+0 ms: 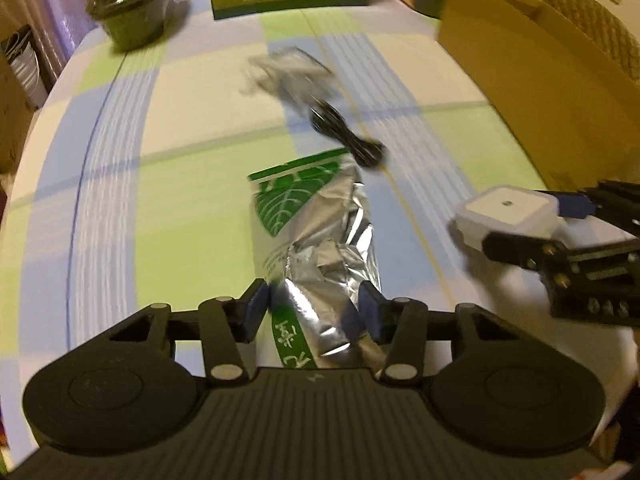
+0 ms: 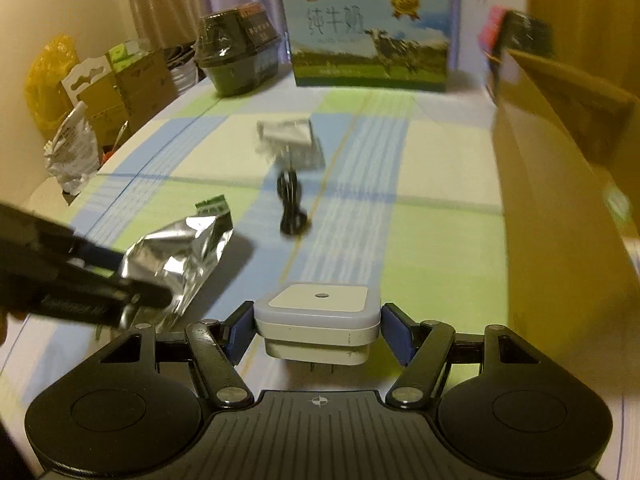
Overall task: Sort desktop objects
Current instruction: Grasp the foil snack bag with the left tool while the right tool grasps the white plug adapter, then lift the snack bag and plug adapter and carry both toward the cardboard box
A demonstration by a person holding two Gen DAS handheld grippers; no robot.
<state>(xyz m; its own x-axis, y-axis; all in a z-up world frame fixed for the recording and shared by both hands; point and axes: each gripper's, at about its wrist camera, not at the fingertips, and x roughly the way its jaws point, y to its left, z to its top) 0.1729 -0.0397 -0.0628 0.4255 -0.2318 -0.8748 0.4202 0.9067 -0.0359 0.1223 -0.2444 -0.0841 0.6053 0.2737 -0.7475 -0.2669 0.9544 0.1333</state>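
so right now i've got both hands full. my right gripper (image 2: 316, 330) is clamped on the white plug adapter (image 2: 318, 316), one pad on each side, prongs pointing back at the camera, and my left gripper (image 1: 314, 312) is pinched on the near end of the silver and green foil pouch (image 1: 308, 232). the cardboard box (image 2: 560, 168) is the landmark here: the adapter sits just left of its near wall and the pouch is further left again, so the right hand is clearly the closer one. the pouch's long axis runs away from me, roughly parallel to that wall. my guess is the adapter goes in first. the black coiled cable (image 2: 292, 204) and a blurry white packet (image 2: 290, 138) lie left of the box, further back.
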